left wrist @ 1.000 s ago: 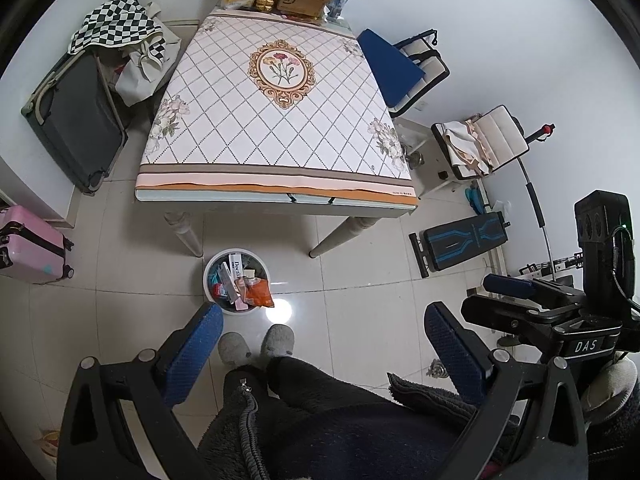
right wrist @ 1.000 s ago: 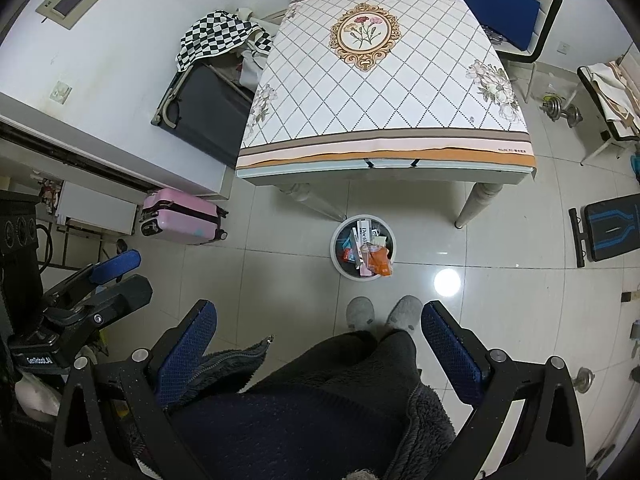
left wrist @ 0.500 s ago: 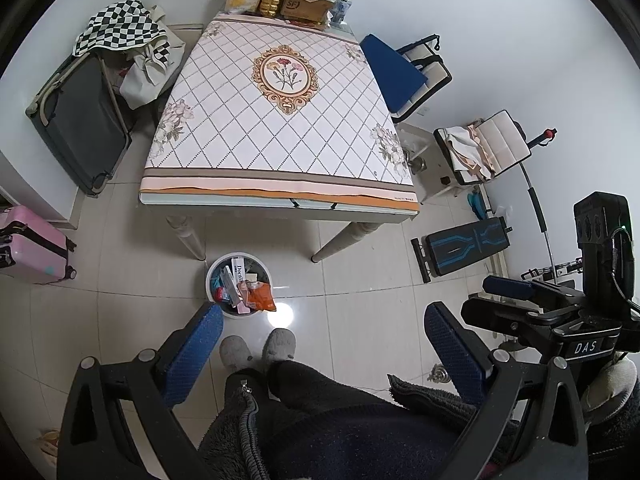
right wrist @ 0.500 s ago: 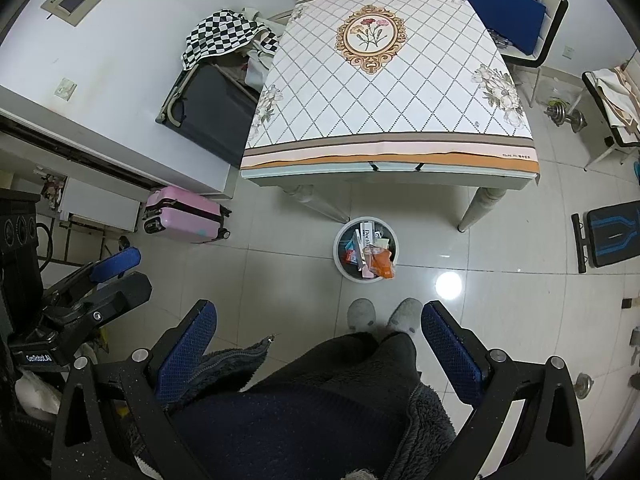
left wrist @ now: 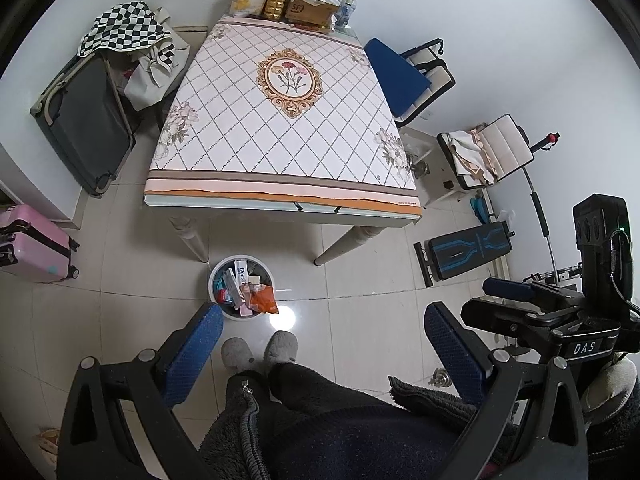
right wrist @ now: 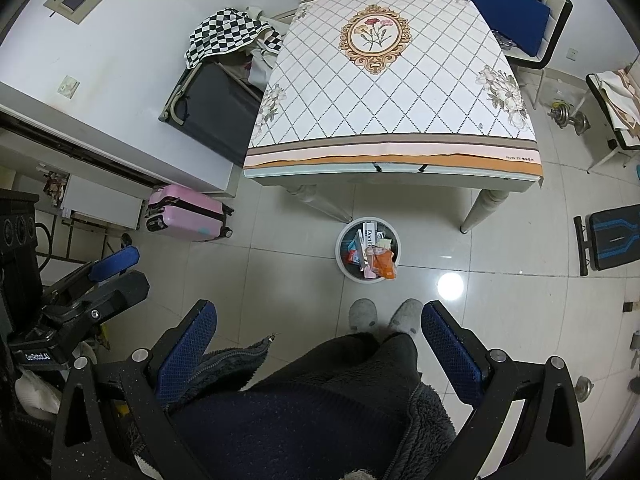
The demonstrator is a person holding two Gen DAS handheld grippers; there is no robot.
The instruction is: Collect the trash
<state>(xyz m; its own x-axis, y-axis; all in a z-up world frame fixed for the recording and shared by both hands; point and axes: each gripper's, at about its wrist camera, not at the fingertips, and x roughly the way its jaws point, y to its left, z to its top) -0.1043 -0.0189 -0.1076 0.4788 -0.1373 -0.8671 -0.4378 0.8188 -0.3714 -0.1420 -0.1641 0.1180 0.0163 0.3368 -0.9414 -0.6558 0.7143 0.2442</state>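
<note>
Both grippers are hanging high over the tiled floor with jaws spread wide, gripping nothing: the left gripper [left wrist: 324, 344] and the right gripper [right wrist: 320, 340] are each framing the person's grey slippers [right wrist: 386, 314]. The trash is sitting in a white bin [left wrist: 240, 288] on the floor just beside the surface's [left wrist: 280, 120] near leg. A pink suitcase [right wrist: 186, 214] is standing by the wall.

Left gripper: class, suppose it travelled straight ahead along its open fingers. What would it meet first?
The left gripper is open, empty and held high, pointing down at the floor. Straight on, it would probably meet the person's grey slippers just short of the trash bin, though depth is unclear.
</note>
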